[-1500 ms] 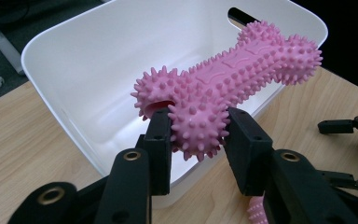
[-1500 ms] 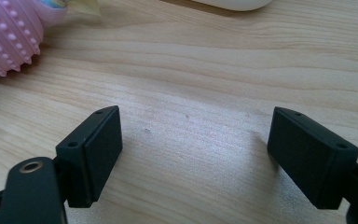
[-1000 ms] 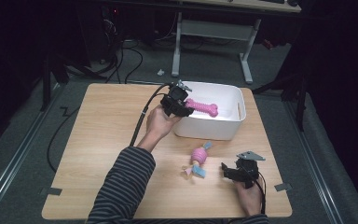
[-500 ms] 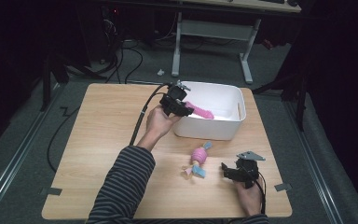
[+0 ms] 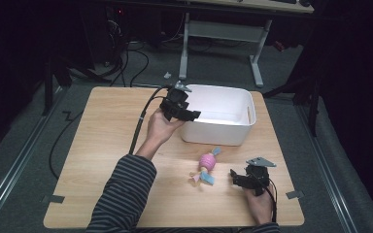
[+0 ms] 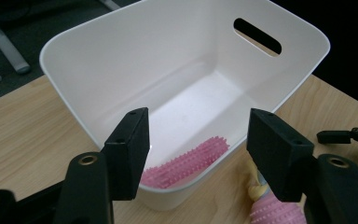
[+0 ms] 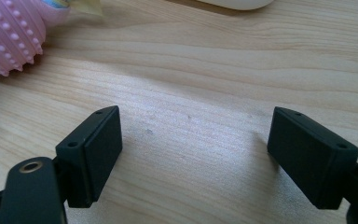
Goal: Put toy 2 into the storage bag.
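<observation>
One pink spiked toy (image 6: 186,161) has been released into the white bin (image 5: 245,104): the left gripper (image 5: 187,114) jaws have just been opening, nothing between them. The second toy (image 5: 206,162) remains on the surface (image 5: 102,145) near the right gripper (image 5: 235,175), jaws wide, empty.

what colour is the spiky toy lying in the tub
Pink; the spiky toy shows best in the left gripper view.

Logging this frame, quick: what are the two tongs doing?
Left tongs: just opened, empty, pink spiky toy lies in white bin.
Right tongs: open, empty.
</observation>
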`<state>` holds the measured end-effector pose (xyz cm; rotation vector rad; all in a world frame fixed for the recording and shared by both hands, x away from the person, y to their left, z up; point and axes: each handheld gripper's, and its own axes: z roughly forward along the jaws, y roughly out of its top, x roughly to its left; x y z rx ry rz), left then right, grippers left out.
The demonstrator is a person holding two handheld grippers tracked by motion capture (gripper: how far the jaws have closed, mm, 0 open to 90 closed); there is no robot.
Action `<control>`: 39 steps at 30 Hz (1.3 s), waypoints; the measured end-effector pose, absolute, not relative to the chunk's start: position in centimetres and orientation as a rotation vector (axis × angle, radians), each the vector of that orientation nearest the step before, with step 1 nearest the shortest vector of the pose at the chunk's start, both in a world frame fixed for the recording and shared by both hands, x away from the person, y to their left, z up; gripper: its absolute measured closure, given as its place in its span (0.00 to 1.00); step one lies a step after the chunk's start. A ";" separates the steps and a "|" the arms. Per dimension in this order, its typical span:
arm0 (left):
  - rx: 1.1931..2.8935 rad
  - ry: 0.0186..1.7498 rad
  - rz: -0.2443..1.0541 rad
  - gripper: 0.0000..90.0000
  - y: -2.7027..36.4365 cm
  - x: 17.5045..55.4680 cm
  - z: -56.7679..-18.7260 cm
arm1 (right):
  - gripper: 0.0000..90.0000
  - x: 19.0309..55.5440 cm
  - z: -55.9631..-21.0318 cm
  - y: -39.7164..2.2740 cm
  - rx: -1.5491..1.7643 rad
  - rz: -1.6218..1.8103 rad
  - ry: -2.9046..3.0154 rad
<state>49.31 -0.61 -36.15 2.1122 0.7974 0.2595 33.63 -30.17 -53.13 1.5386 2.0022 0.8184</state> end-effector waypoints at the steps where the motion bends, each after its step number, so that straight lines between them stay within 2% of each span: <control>1: 2.105 0.802 0.265 0.43 -0.3 49.2 -36.1 | 0.20 33.6 -53.1 -30.2 1.538 0.818 2.002; 16: 2.044 0.848 0.323 0.40 4.7 47.5 -35.6 | 0.20 33.6 -53.1 -30.2 1.538 0.818 2.003; 39: 1.995 0.938 0.348 0.39 9.9 45.2 -37.1 | 0.20 33.6 -53.1 -30.1 1.539 0.817 2.002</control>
